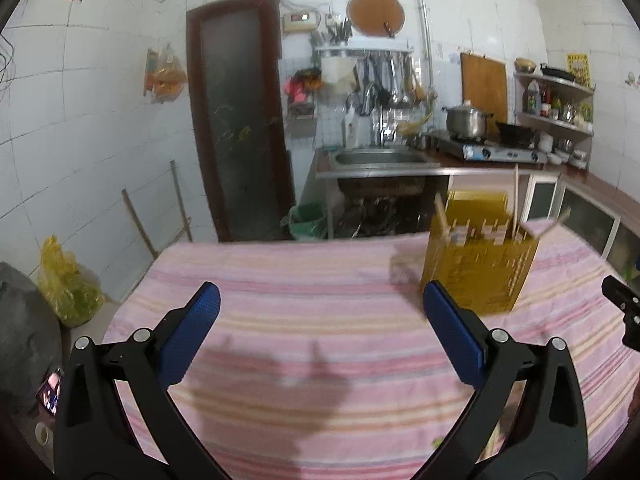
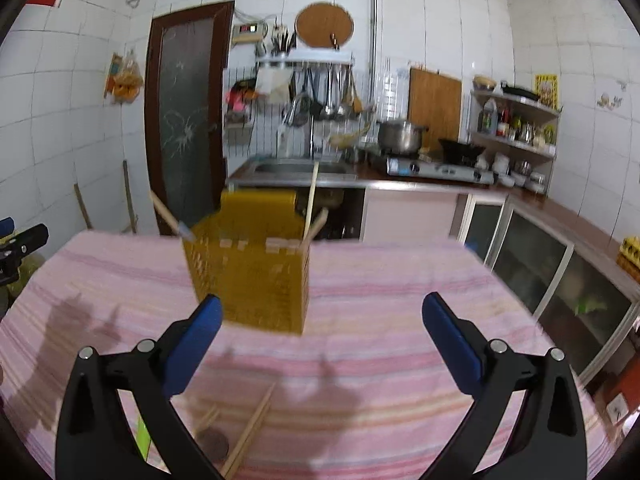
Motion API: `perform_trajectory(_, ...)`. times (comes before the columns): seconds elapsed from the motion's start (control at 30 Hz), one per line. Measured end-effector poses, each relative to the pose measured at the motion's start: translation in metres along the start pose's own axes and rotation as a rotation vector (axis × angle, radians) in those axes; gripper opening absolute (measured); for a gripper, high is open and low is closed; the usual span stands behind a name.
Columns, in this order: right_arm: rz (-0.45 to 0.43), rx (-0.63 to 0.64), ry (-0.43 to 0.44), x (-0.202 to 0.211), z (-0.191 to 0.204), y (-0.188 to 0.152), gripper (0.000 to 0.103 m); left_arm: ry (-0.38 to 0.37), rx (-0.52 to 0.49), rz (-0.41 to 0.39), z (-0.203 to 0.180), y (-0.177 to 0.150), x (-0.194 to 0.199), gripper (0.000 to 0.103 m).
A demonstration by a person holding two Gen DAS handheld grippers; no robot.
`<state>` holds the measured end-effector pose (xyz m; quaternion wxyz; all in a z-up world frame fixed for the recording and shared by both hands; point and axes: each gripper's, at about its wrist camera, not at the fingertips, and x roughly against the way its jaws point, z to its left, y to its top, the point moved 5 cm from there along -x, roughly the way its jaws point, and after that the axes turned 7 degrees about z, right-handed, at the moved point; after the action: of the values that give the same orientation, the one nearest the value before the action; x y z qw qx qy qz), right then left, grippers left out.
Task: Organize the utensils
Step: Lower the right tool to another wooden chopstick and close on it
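A yellow slotted utensil holder (image 1: 480,268) stands on the pink striped tablecloth (image 1: 300,300), with wooden chopsticks (image 1: 516,200) and other utensils sticking up out of it. My left gripper (image 1: 320,308) hangs open over bare cloth, left of and nearer than the holder, nothing between its blue pads. In the right wrist view the holder (image 2: 250,276) sits just beyond my open right gripper (image 2: 322,316), behind its left finger. A pair of wooden chopsticks (image 2: 252,432) lies on the cloth beneath this gripper, beside a dark round object (image 2: 214,442) and a green item (image 2: 142,436).
The table's far edge (image 1: 280,242) faces a sink counter (image 1: 380,164) with a gas stove (image 1: 488,152) and pot. A dark door (image 1: 236,120) and a green bin (image 1: 308,220) stand behind. Cabinets (image 2: 560,264) run along the right. Part of the other gripper (image 2: 20,248) shows at the left edge.
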<state>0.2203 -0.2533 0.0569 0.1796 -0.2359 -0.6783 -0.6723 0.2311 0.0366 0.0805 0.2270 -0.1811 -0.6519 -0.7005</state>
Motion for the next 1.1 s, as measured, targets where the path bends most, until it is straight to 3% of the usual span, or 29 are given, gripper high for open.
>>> perform_trajectory(0.37, 0.129, -0.024, 0.009, -0.02, 0.012, -0.061, 0.098, -0.018, 0.013, 0.146, 0.003, -0.064, -0.022, 0.098)
perform_trajectory(0.87, 0.313, -0.026, -0.054, -0.057, 0.027, -0.104, 0.097, -0.054, 0.021, 0.245, -0.022, -0.098, -0.048, 0.098)
perform_trajectory(0.93, 0.341, -0.026, -0.051, -0.064, 0.029, -0.107, 0.092, -0.059, 0.021, 0.258, -0.023, -0.101, -0.051, 0.098)
perform_trajectory(1.0, 0.378, -0.031, -0.041, -0.071, 0.031, -0.109, 0.078, -0.06, 0.012, 0.262, -0.025, -0.103, -0.053, 0.098)
perform_trajectory(1.1, 0.404, -0.059, -0.027, -0.077, 0.03, -0.111, 0.075, -0.068, 0.007, 0.266, -0.028, -0.105, -0.054, 0.098)
